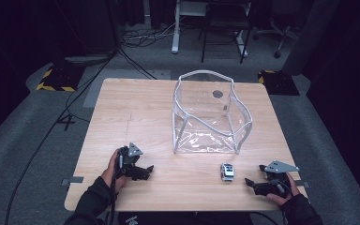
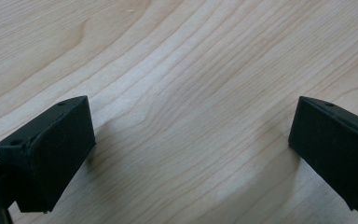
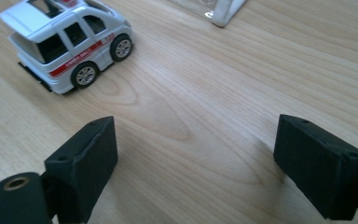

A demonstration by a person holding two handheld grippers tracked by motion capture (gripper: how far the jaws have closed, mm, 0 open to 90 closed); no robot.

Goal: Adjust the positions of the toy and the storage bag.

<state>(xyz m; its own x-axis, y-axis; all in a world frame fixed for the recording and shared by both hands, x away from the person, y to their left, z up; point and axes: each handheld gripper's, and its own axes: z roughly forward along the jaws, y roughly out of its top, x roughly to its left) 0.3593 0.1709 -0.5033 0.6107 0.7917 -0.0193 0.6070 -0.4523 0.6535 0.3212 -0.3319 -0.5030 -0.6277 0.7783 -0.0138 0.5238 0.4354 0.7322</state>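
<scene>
Nearest the camera in the high view, two forearms in dark sleeves come in over the near edge of the wooden tabletop (image 1: 136,112), each hand holding a gripper low over the wood. Largest of the things on the tabletop is a clear plastic bag (image 1: 211,115) with a white rim, standing open right of the middle and reaching toward the far edge.

At near left, the left gripper (image 1: 146,171) points right, and its jaws stand wide apart; the left gripper view shows bare wood grain between them and nothing held. At near right, the right gripper (image 1: 249,183) points left, toward the toy, also with its jaws wide apart and nothing between them.

Smallest is a white toy van (image 1: 227,171) with a red side stripe, upright on its wheels on the tabletop, just near of the clear plastic bag and between the two grippers, closer to the right one. In the right gripper view the white toy van (image 3: 70,42) sits beyond the left-hand jaw, apart from it and untouched, with a corner of the bag's rim farther off.
</scene>
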